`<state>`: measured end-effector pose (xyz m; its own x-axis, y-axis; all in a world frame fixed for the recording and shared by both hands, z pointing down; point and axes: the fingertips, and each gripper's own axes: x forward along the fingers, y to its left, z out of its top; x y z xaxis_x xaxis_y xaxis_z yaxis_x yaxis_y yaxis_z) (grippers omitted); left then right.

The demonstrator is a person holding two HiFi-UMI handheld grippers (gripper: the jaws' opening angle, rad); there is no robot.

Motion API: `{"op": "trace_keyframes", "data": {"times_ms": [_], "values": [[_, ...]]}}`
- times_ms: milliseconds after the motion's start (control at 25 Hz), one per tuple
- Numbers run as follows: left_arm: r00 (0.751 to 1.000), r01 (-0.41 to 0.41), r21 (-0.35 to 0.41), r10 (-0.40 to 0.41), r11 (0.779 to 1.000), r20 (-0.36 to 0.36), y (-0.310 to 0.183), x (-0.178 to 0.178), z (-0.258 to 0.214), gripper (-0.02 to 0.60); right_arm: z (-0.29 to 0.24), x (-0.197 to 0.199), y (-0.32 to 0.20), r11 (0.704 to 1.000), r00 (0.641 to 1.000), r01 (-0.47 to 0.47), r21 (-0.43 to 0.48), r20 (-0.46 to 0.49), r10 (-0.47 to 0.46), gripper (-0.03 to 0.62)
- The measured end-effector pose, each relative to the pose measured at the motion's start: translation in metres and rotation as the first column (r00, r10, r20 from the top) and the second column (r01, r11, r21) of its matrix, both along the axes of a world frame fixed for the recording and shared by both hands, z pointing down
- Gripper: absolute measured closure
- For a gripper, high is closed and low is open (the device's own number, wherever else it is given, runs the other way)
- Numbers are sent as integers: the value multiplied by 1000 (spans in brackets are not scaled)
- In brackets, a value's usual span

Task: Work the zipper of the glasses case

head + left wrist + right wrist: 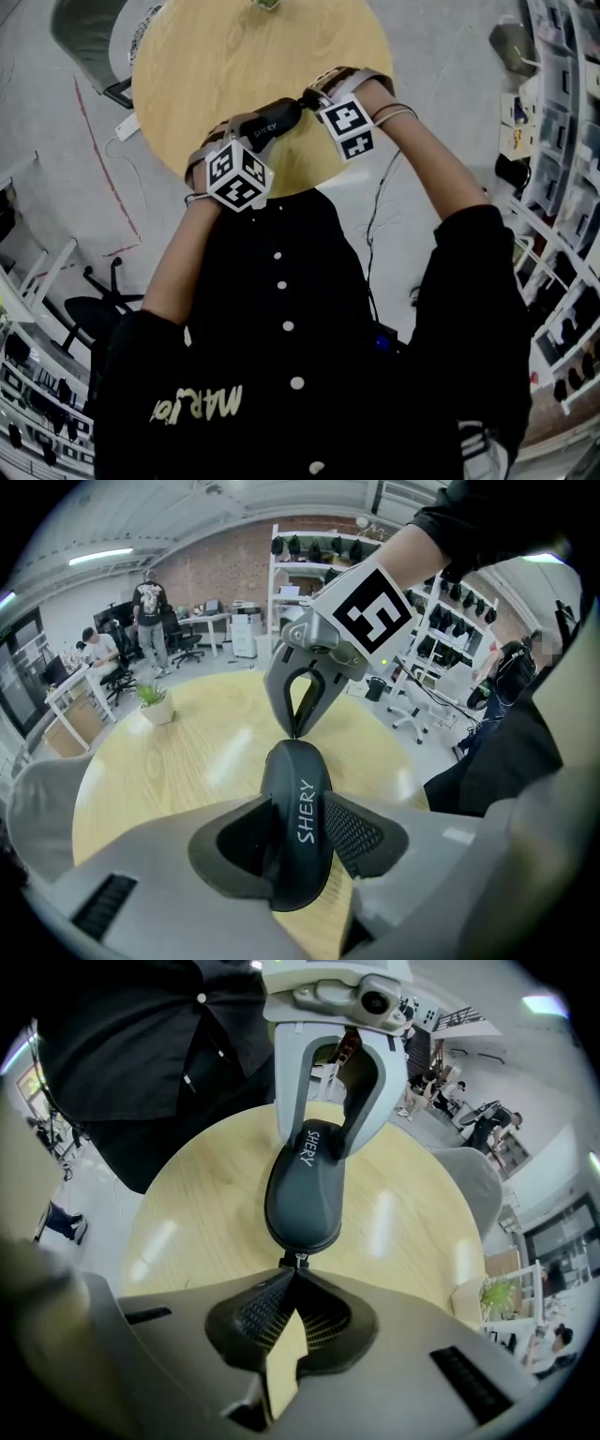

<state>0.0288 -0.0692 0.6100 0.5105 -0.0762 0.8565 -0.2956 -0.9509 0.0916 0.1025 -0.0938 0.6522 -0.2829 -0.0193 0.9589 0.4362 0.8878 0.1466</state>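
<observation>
A dark grey glasses case (277, 122) with white lettering is held above the near edge of the round wooden table (187, 66). My left gripper (255, 134) is shut on the case's body (296, 766), its pads pressing both long sides. My right gripper (306, 97) is at the case's far end, jaws together. In the right gripper view its tips (294, 1266) pinch the small zipper pull (294, 1259) at the end of the case (305, 1190). The left gripper view shows the right gripper (296, 729) touching the case's tip.
A small potted plant (155, 705) stands on the table's far side. A grey chair (89, 37) is beyond the table at the left. Shelving racks (562, 112) line the right. People sit at desks (103, 658) far behind.
</observation>
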Motion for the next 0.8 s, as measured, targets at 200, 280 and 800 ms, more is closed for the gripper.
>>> {"op": "trace_keyframes", "data": {"times_ms": [200, 280, 800], "values": [[999, -27, -7, 27, 1000, 35, 1, 3, 0, 408, 0, 3, 4, 992, 992, -127, 18, 11, 127, 589], [999, -32, -11, 33, 999, 37, 1, 4, 0, 408, 1, 5, 8, 986, 986, -168, 12, 11, 168, 588], [995, -73, -15, 74, 997, 71, 7, 9, -5, 408, -4, 7, 29, 845, 845, -534, 12, 48, 533, 588]]}}
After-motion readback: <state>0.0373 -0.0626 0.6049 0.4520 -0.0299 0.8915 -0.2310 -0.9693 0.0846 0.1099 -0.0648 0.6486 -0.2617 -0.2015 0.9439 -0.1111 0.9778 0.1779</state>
